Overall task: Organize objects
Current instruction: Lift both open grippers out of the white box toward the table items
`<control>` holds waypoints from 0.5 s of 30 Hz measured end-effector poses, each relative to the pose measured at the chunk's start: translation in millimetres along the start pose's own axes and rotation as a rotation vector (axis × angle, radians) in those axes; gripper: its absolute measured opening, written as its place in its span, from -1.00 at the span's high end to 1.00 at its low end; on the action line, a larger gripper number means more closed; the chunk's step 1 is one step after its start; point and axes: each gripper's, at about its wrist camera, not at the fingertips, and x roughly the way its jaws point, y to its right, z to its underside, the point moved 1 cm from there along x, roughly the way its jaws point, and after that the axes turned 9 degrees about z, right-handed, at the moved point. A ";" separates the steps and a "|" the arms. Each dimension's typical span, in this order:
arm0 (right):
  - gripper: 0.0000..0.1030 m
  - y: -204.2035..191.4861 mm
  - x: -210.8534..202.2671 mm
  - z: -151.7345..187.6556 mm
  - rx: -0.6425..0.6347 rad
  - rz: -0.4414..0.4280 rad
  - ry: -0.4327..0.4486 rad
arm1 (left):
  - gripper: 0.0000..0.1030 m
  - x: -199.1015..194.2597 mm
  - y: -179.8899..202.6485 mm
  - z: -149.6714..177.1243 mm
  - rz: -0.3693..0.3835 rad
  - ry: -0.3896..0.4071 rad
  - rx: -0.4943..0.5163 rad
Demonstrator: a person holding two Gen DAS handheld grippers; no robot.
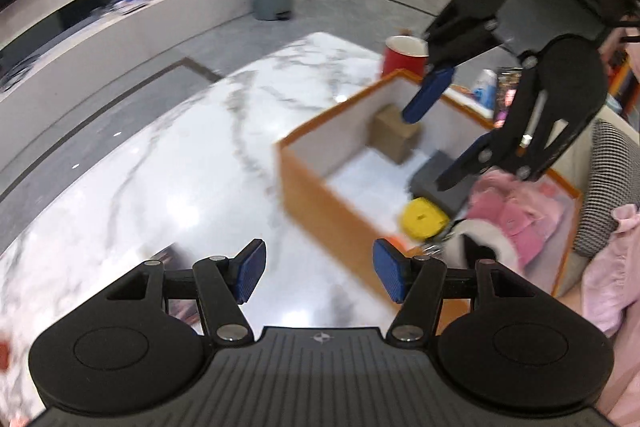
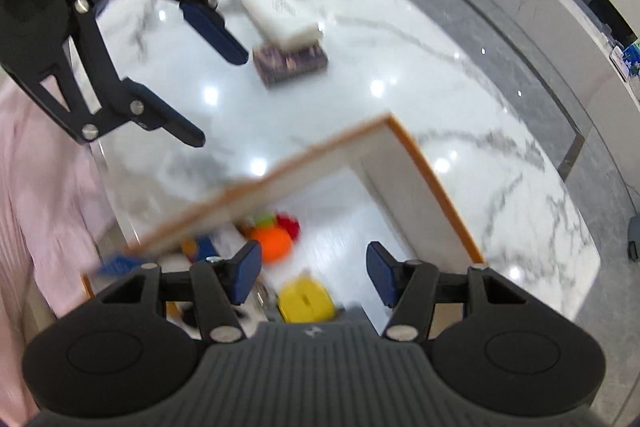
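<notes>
The orange box [image 1: 320,195] stands on the marble table [image 1: 180,155], at about 2 o'clock from my left gripper [image 1: 319,277], and it already holds several things. Against its far wall I see a small brown carton [image 1: 394,139]; nearer are a dark grey block [image 1: 438,179], a yellow round thing [image 1: 422,219] and a pink plush piece [image 1: 516,211]. In the right wrist view an orange ball [image 2: 272,243] lies there too.

Outside the box, at 12 o'clock in the right wrist view, a white flat pack [image 2: 282,17] rests partly on a dark patterned pack [image 2: 290,61]. I judge these 2 as the next candidates. Both look light and stiff, perhaps with smooth wrapping that can slip, so I would pinch across the short sides, near the middle. The plush would be soft and easy anywhere; the yellow thing looks like hard plastic.

My left gripper hangs over the table with fingers apart, holding nothing. My right gripper [image 2: 314,277] is above the box, its fingers also apart and empty. A red cup [image 1: 404,57] stands behind the box, at about 1 o'clock.
</notes>
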 end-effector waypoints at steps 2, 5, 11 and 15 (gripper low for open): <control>-0.16 -4.8 -1.9 -12.2 0.015 -0.003 0.040 | -0.36 -9.4 -13.0 11.5 -0.040 -0.003 -0.020; -0.16 -10.9 -1.3 -34.2 0.046 -0.015 0.101 | -0.36 -20.4 -35.2 28.2 -0.098 -0.011 -0.059; -0.15 -16.9 24.7 -83.1 0.153 -0.034 0.139 | -0.36 -20.0 -79.0 53.0 -0.186 -0.016 -0.141; -0.01 -18.9 55.0 -104.7 0.224 -0.045 0.124 | -0.36 -5.2 -97.1 62.3 -0.224 -0.061 -0.090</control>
